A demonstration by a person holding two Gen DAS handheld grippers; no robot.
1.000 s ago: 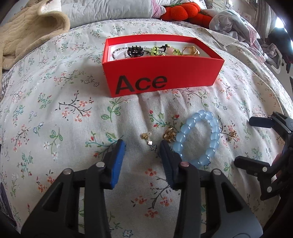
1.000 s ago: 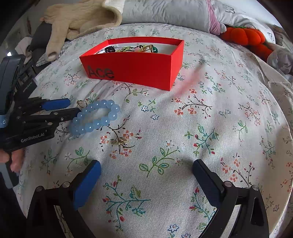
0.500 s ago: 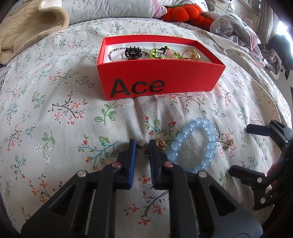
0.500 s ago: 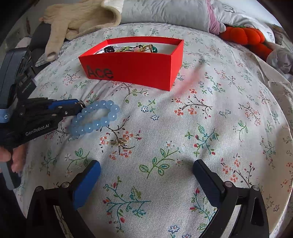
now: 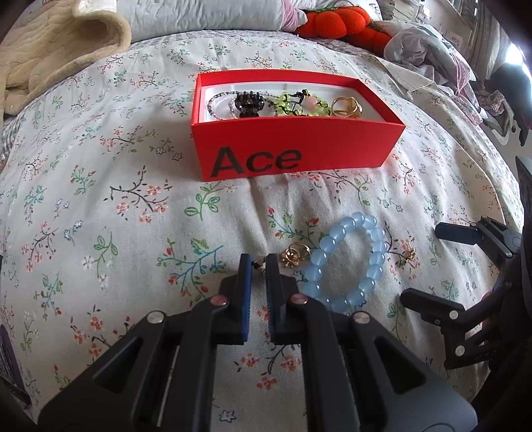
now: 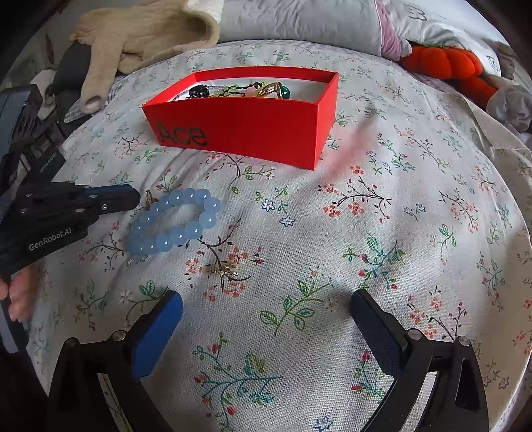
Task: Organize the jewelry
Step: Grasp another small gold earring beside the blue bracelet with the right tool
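A red "Ace" box (image 5: 332, 139) (image 6: 252, 133) holds several jewelry pieces on the floral bedspread. My left gripper (image 5: 259, 266) (image 6: 133, 197) is shut on a small gold earring (image 5: 258, 265), its tips low at the fabric. Beside it lie a gold ring (image 5: 294, 257), a light-blue bead bracelet (image 5: 345, 262) (image 6: 173, 222) and a small gold piece (image 5: 407, 256) (image 6: 224, 269). My right gripper (image 6: 266, 315) (image 5: 432, 262) is open and empty, just in front of the small gold piece.
A beige blanket (image 5: 50, 53) and grey pillow (image 5: 206, 13) lie at the back. An orange plush pumpkin (image 5: 335, 23) (image 6: 445, 63) and crumpled clothes (image 5: 432, 43) sit back right. The bed drops away at the right edge.
My left gripper moved forward and closed from wide open onto the small earring. The right gripper has stayed still and open.
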